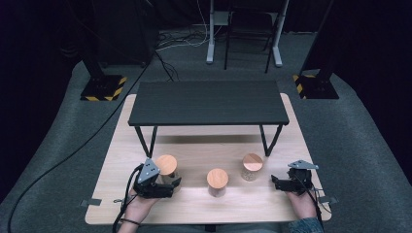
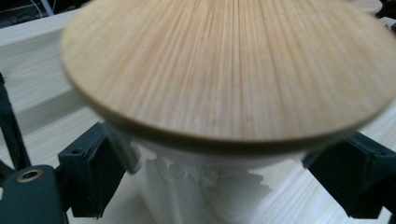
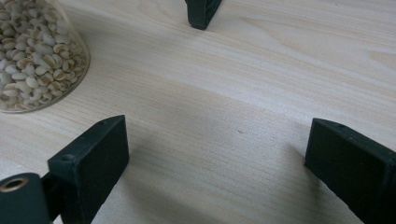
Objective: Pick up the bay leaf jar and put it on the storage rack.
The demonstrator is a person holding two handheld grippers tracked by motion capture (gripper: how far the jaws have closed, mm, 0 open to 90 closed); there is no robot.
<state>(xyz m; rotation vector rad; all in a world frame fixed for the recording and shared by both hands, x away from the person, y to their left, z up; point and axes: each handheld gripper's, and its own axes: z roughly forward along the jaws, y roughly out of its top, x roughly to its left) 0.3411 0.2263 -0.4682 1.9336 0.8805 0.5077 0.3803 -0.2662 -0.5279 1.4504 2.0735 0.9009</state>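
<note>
Three glass jars with round wooden lids stand in a row on the light wooden tabletop (image 1: 194,206). The left jar (image 1: 166,165) sits between the jaws of my left gripper (image 1: 173,184), which reaches it from the near side. In the left gripper view its lid (image 2: 224,70) looms over white contents, with my left gripper (image 2: 219,186) straddling the glass and a gap at the right pad. My right gripper (image 1: 276,182) rests open near the right edge, pointing at the right jar (image 1: 252,163). In the right gripper view, my right gripper (image 3: 224,168) has bare wood between its jaws.
The middle jar (image 1: 217,178) stands alone between the two hands. A low black shelf table (image 1: 206,102) spans the far half of the tabletop, and one of its legs (image 3: 201,11) stands ahead of the right gripper. A jar of pale grains (image 3: 32,56) stands at the left.
</note>
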